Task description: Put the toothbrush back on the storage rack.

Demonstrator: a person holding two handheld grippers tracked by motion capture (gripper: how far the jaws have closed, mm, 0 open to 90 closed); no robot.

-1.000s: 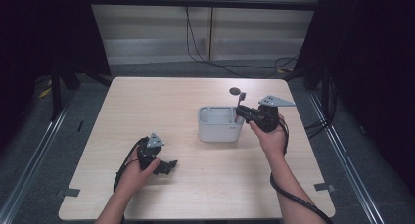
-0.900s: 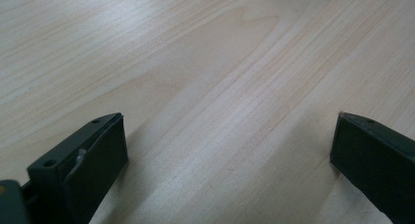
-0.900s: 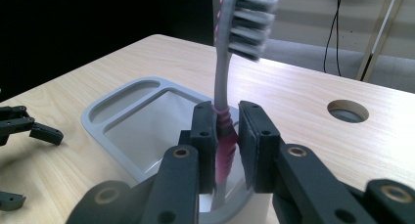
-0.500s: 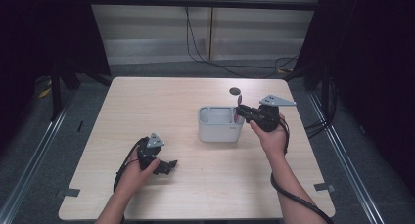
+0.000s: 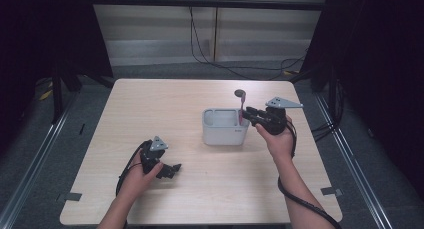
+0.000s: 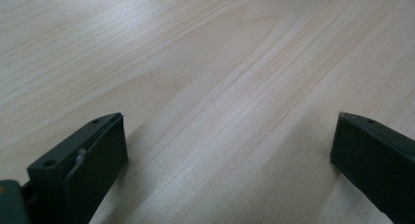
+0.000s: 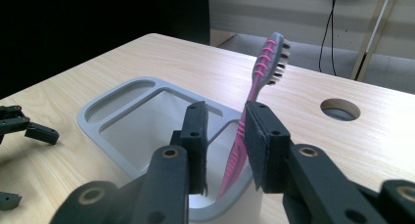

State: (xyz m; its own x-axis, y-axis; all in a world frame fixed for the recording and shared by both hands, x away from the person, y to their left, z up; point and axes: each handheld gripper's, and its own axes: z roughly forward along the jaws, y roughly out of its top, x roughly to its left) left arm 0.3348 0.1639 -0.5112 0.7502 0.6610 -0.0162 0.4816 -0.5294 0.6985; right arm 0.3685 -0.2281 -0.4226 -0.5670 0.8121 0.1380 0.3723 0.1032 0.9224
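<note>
Toothbrush is the thing in hand, and the job looks close to finished: the pink brush stands in the grey holder with its bristle head up and tilted, its foot down inside the compartment at the holder's right end. Nearest the person, at the near left of the table, the left gripper rests low over the bare wood, well apart from the holder; in the left gripper view its jaws stand wide with nothing between them, so it seems to have no part in this step. Farther in, at mid table, the right gripper is level at the holder's right side. In the right gripper view its jaws have just been opening: the gap is narrow, the brush handle rises between the pads, and a slit shows between the handle and one pad, so the grip looks let go and the brush leans on the holder's rim by itself. Whether the other pad touches the handle I cannot tell. What seems left is to open wider and draw the right gripper back without knocking the brush over. Beyond the holder lies a round hole in the table.
</note>
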